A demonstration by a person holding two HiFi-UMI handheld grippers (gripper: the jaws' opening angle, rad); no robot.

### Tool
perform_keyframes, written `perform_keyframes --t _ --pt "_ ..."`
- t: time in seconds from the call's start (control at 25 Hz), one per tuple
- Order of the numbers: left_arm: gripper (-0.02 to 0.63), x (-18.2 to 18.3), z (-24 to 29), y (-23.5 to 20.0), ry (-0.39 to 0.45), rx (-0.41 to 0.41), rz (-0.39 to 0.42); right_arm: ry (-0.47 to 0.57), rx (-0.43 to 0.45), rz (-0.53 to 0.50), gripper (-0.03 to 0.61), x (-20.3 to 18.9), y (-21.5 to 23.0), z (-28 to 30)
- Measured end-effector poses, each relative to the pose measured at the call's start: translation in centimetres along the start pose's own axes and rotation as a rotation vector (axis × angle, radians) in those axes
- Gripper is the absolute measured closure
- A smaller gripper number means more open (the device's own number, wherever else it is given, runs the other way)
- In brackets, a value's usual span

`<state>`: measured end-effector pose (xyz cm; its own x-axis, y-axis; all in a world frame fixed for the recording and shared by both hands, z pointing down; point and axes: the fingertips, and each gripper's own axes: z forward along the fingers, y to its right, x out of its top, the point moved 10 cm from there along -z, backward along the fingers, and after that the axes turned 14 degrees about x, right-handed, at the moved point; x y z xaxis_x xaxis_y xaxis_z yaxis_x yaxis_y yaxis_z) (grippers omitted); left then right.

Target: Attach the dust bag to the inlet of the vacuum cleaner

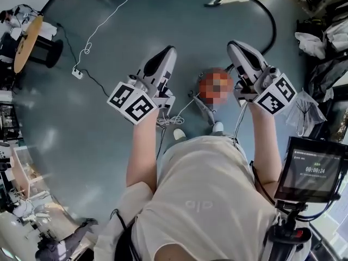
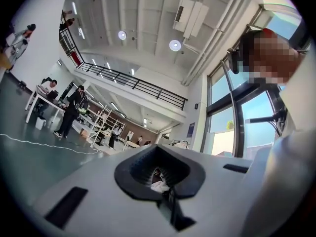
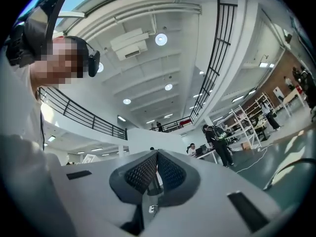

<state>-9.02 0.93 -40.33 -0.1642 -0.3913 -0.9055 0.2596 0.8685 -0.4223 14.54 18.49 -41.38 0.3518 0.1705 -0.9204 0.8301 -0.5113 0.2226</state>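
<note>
- The left gripper is held out over the grey floor, at 11 o'clock in the head view. Its jaws are pressed together. A small pale scrap sits in the hollow behind the pads, too small to identify.
- The right gripper is at 1 o'clock in the same view, level with the left one. Its jaws are also pressed together, with nothing pinched between them.
- A black vacuum hose curves across the floor at 1 o'clock, beyond the right gripper.
- I cannot make out the vacuum body or the dust bag in any view.
- A white cable runs from 12 o'clock down to a power strip at 10 o'clock.
- A small screen is mounted at 4 o'clock.
</note>
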Motion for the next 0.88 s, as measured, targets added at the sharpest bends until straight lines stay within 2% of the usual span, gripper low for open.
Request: perform_keyframes --t 0.28,0.56,0.88 --pt "0.621 -0.5 0.9 -0.3 -0.038 0.012 0.022 0.012 0.029 0.043 0.566 -0.7 0.8 1.0" --pt "0.621 -0.1 1.5 0.2 -0.050 0.002 0.081 -0.019 0.042 0.018 0.565 -0.7 0.5 1.7" --pt "0.621 -0.1 1.7 -0.2 -0.051 0.012 0.082 -0.015 0.042 0.024 0.566 -0.6 1.1 1.6"
